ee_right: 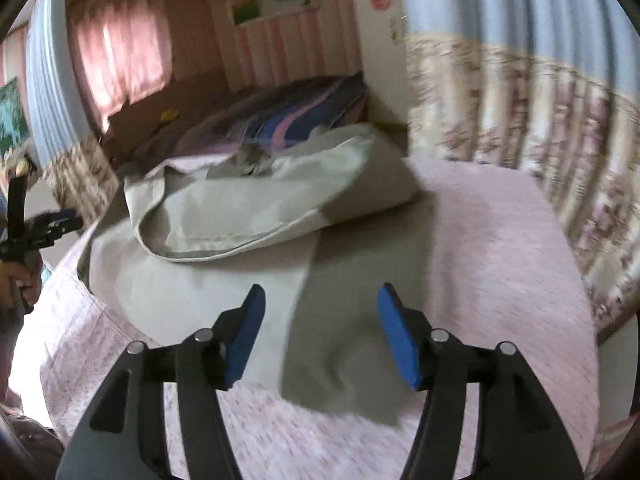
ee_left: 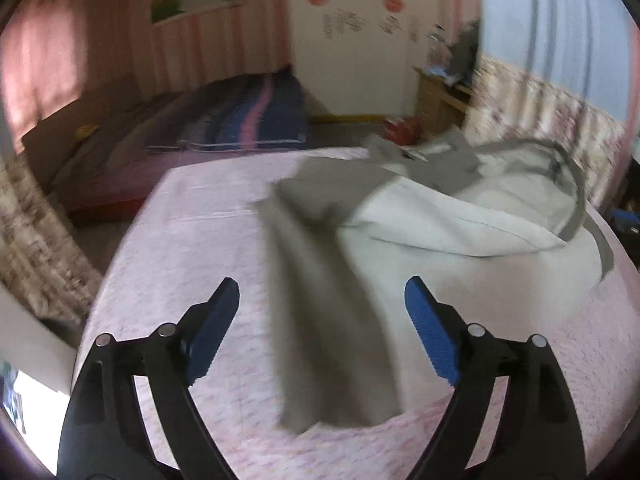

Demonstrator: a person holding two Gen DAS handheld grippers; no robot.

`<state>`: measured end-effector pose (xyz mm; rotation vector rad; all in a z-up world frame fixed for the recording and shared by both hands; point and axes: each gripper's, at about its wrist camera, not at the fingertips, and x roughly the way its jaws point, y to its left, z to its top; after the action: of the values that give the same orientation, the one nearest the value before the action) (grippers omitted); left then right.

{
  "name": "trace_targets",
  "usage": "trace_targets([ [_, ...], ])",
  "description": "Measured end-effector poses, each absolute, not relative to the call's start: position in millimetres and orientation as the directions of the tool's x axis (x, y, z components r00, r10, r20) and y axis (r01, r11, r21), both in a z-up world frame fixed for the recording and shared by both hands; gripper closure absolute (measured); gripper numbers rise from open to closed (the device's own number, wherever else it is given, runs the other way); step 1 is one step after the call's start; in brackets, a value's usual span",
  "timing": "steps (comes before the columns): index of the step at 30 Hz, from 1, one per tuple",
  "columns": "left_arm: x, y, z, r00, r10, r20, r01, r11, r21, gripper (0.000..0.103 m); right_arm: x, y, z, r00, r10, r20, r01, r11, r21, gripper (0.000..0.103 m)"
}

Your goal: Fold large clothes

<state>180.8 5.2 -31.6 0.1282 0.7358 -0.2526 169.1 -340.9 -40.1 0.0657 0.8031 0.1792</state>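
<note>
Hovering both tongs over the half-folded grey garment (ee_left: 420, 216) on the pink bed (ee_left: 200, 240).
Left tongs (ee_left: 322, 322) and right tongs (ee_right: 320, 330) wide, empty; near hem between each pair, presumably for the next grasp.

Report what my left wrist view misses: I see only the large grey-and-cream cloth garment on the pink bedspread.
Observer: The right gripper is open over the large grey-and-cream cloth garment's near grey corner, gripping nothing.
Operator: Locate my left gripper from that side.
Observer: The left gripper is out past the garment's left edge, not touching it.
Operator: Say who holds it.
Observer: A bare hand grips its black handle.
</note>
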Motion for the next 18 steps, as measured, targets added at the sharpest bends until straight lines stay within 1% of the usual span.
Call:
trace_targets([
  [1,188.8,-4.1,-38.4,0.694,-0.194,-0.694,0.302,0.953,0.035,0.017,174.1,-331.5,-46.6,0.657,0.184,-0.731,-0.145,0.983,0.117,0.044],
  [2,196.4,-14.1,-46.7,0.673,-0.194,-0.714,0.324,0.945,0.048,0.013,181.7,-323.0,-53.5,0.638,0.179,-0.749,-0.152,0.983,0.106,0.044],
  [3,206.5,-27.3,-57.1,0.642,-0.199,-0.740,0.354,0.934,0.057,0.013,188.6,-315.8,-59.5,0.623,0.175,-0.762,-0.157,0.983,0.097,0.043],
  [5,220.9,-39.4,-69.6,0.622,-0.200,-0.757,0.374,0.925,0.062,0.012,206.0,-304.0,-67.1,0.609,0.180,-0.772,-0.167,0.981,0.096,0.038],
  [7,240.2,-46.0,-71.5,0.624,-0.201,-0.755,0.358,0.932,0.048,0.009,218.6,-296.8,-66.4,0.606,0.200,-0.770,-0.181,0.977,0.112,0.037],
  [8,245.8,-47.3,-70.4,0.627,-0.214,-0.749,0.353,0.935,0.028,0.005,228.9,-293.8,-65.3,0.603,0.213,-0.769,-0.192,0.974,0.118,0.037],
  [11,288.3,-43.6,-66.5,0.645,-0.240,-0.726,0.296,0.954,-0.053,0.004,265.3,-289.9,-69.5,0.591,0.207,-0.779,-0.184,0.976,0.119,0.037],
  [15,336.8,-38.2,-73.5,0.689,-0.181,-0.701,0.198,0.978,-0.057,0.004,311.4,-297.6,-74.6,0.592,0.224,-0.774,-0.129,0.974,0.184,0.036],
  [16,346.6,-38.5,-75.0,0.703,-0.153,-0.694,0.174,0.984,-0.040,0.004,324.9,-301.8,-75.9,0.596,0.213,-0.774,-0.109,0.977,0.184,0.036],
  [18,369.7,-34.5,-76.9,0.737,-0.049,-0.674,0.101,0.994,0.038,0.004,348.5,-308.7,-79.5,0.603,0.192,-0.775,-0.077,0.980,0.183,0.037],
])
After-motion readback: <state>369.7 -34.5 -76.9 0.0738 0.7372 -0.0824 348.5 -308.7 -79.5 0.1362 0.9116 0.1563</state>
